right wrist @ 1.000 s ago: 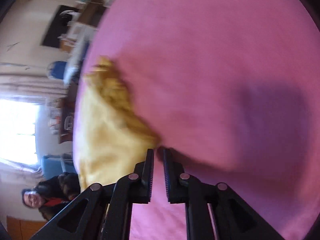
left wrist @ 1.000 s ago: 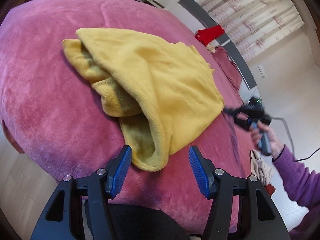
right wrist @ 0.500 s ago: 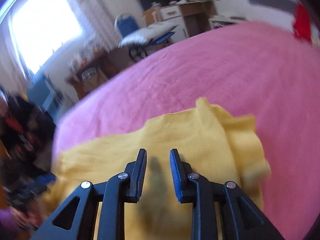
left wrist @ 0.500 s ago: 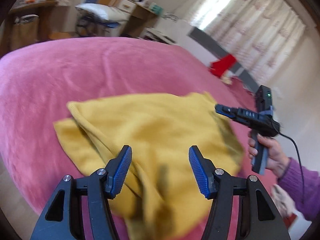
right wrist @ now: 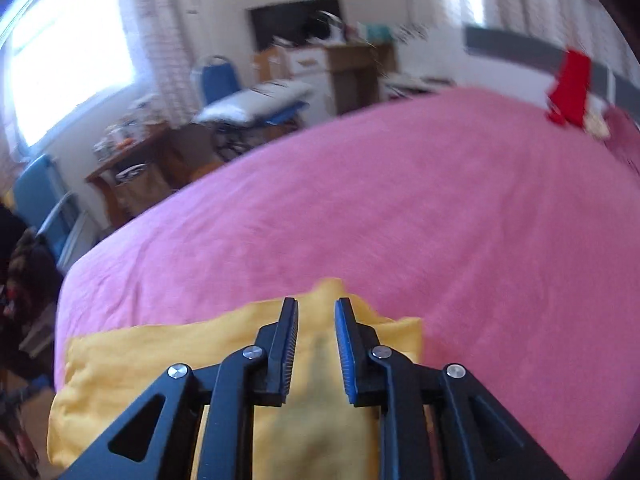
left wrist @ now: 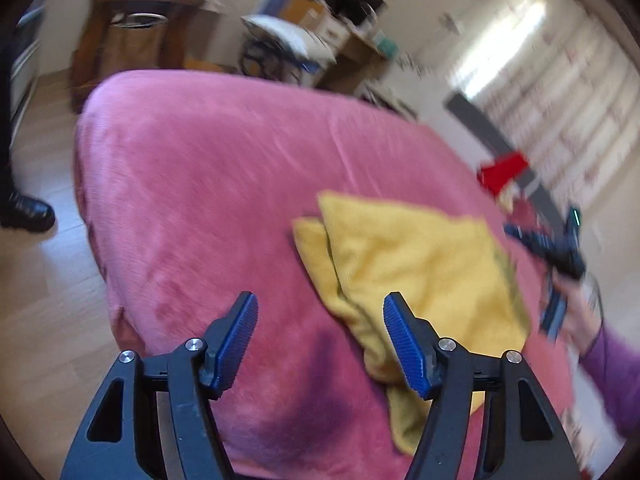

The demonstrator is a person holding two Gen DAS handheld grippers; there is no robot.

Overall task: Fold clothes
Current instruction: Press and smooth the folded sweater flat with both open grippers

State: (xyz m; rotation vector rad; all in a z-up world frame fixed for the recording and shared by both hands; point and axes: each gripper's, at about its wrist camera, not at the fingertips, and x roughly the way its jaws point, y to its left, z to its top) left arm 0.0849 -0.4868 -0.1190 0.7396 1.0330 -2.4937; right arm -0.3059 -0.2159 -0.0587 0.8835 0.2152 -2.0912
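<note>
My left tool (left wrist: pixel 318 344) is wide and empty, my right tool (right wrist: pixel 316 346) narrow and empty. The yellow cloth (left wrist: pixel 420 276), lower right, looks soft, floppy, maybe thick. I'd pinch a corner.

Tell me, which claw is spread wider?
The left claw: its blue pads stand far apart over the pink blanket. The right claw shows only a narrow gap, above the yellow garment.

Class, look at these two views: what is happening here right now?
A person is folding a yellow fleece garment on a bed covered by a pink plush blanket. The garment lies in a folded heap near the blanket's edge. The left hand-held gripper and right hand-held gripper are both open above it, holding nothing.
</note>
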